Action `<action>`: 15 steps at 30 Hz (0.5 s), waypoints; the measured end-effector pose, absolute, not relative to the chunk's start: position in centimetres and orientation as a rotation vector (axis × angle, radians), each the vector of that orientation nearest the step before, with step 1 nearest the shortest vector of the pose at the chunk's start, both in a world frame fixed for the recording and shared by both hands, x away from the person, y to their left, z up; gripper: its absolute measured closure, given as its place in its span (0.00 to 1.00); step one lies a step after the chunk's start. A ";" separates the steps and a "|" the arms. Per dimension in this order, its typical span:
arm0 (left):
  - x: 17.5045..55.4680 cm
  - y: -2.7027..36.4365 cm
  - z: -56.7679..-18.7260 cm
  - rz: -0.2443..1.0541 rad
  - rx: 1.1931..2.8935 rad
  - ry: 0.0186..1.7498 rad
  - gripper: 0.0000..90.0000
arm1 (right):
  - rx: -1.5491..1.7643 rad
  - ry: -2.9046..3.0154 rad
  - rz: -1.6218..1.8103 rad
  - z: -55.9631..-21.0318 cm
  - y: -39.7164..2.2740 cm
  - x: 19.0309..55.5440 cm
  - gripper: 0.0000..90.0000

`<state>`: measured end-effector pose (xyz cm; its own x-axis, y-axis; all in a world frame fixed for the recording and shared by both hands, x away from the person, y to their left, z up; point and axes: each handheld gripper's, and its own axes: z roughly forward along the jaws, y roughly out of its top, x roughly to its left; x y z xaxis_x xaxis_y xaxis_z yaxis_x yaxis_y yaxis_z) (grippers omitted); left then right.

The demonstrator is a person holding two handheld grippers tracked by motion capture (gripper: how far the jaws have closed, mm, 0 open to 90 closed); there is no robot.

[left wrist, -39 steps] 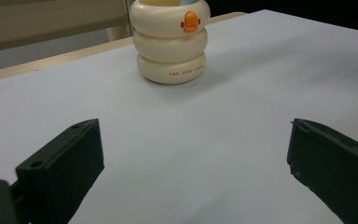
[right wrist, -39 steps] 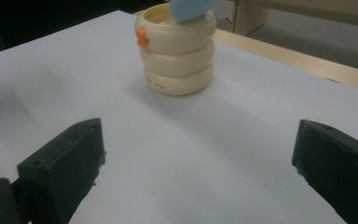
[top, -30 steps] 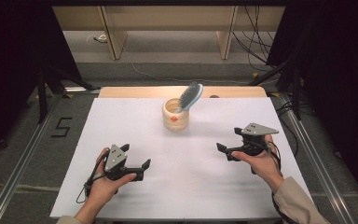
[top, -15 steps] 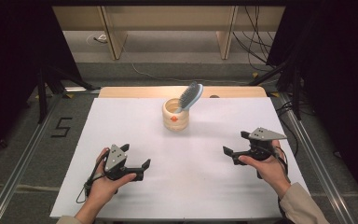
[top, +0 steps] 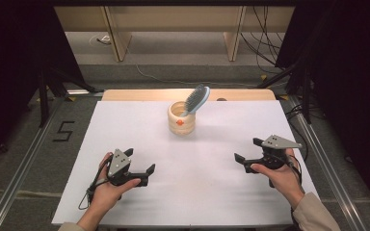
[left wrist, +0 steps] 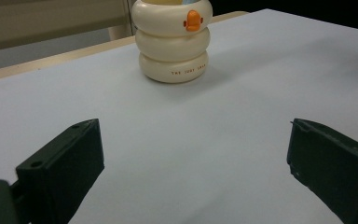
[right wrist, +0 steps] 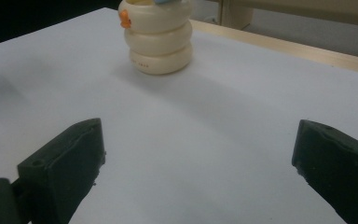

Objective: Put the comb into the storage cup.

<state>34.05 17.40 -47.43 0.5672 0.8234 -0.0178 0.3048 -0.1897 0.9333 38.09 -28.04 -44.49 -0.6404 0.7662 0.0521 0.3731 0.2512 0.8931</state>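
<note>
High view is showing a cream ringed holder (top: 182, 119) standing upright at the far middle of the white counter (top: 125, 125), with a blue hairbrush (top: 195, 99) leaning out of it, bristle head up and tilted right. Left gripper (top: 140, 165) is resting near the front left edge, jaws spread wide and holding nothing. Right gripper (top: 248, 150) is sitting at the right side, likewise gaping and empty. Both are lying well apart from the holder, which is facing them with its orange beak (left wrist: 192, 20).

Glossy cream holder (left wrist: 173, 42), matt white table (top: 139, 130)
</note>
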 end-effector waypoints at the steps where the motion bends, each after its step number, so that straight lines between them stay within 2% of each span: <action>1: 34.0 17.4 -47.4 0.620 1.755 0.936 0.04 | 1.040 2.134 1.356 -44.6 -28.1 38.0 0.04; 15: 34.1 17.5 -47.5 0.621 1.756 0.939 0.04 | 1.060 2.124 1.335 -45.3 -29.2 37.3 0.04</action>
